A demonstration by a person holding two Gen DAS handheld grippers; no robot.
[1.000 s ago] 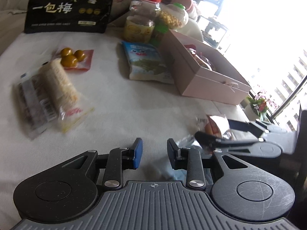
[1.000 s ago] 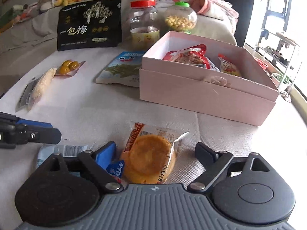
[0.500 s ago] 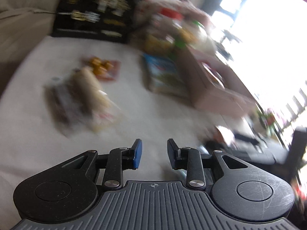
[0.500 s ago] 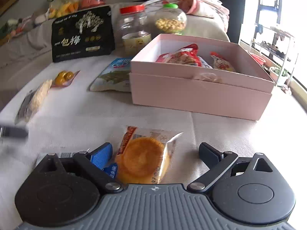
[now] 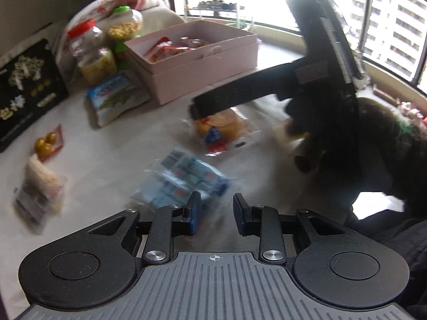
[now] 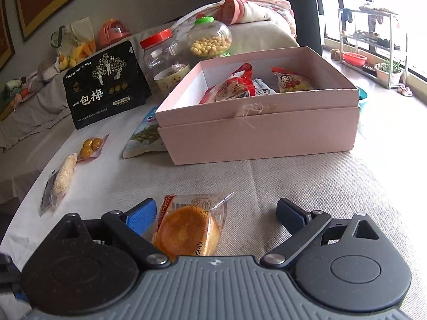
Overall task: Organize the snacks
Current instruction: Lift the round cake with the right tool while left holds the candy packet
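We see the right tongs (image 6: 214,212) spread wide over the counter (image 6: 307,186), with a wrapped cake (image 6: 186,229) lying between the jaws. The blue pad sits just beside the wrapper's left edge; the other pad stands well clear of its right edge, and neither presses on it. Ahead of these tongs there is a bare stretch of cloth up to the pink box (image 6: 256,130), whose near wall faces us and whose top is open, with several packets already inside. To the right of the tongs the cloth is free as far as the counter edge.

Our left tongs (image 5: 214,214) are set narrow and hold nothing. Just ahead of their tips lies a blue packet (image 5: 184,178), blurred, flat on the cloth and apart from the pads. Beyond it is the cake (image 5: 221,128), with the right tongs (image 5: 213,101) reaching over it from the right. Left of the left tongs, near the counter's edge, lie a rice bar (image 5: 40,184) and a packet of yellow balls (image 5: 46,142). A green-and-white bag (image 5: 117,98) sits against the box's (image 5: 202,64) left corner, with jars (image 5: 93,53) and a black bag (image 5: 26,90) behind.
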